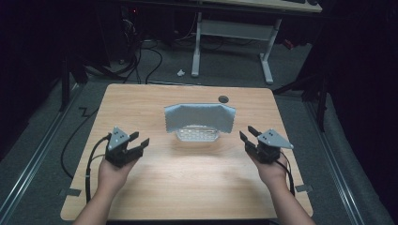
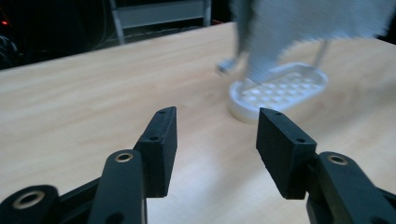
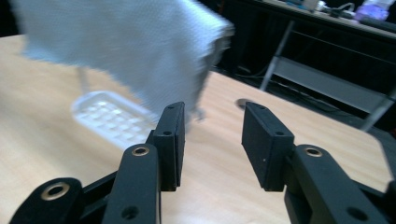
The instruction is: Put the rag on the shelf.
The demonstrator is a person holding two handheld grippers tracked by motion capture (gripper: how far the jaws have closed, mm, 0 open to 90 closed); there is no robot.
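A grey-blue cloth (image 1: 199,117) hangs draped over a small rack above a white oval tray (image 1: 198,135) at the middle of the wooden table (image 1: 187,178). My left gripper (image 1: 139,140) hovers open to the left of the tray with nothing between its jaws. To the right of the tray, my right gripper (image 1: 248,132) is open and holds nothing. In the left gripper view the cloth (image 2: 299,28) and tray (image 2: 280,88) lie ahead of the left gripper (image 2: 217,140). The right gripper view has the cloth (image 3: 126,46) and tray (image 3: 112,119) just beyond the right gripper (image 3: 212,135).
A round dark grommet (image 1: 223,99) sits in the tabletop behind the cloth. Beyond the table stand the white legs of another desk (image 1: 230,33), with cables (image 1: 141,61) on the floor. Bare wood lies between the two grippers.
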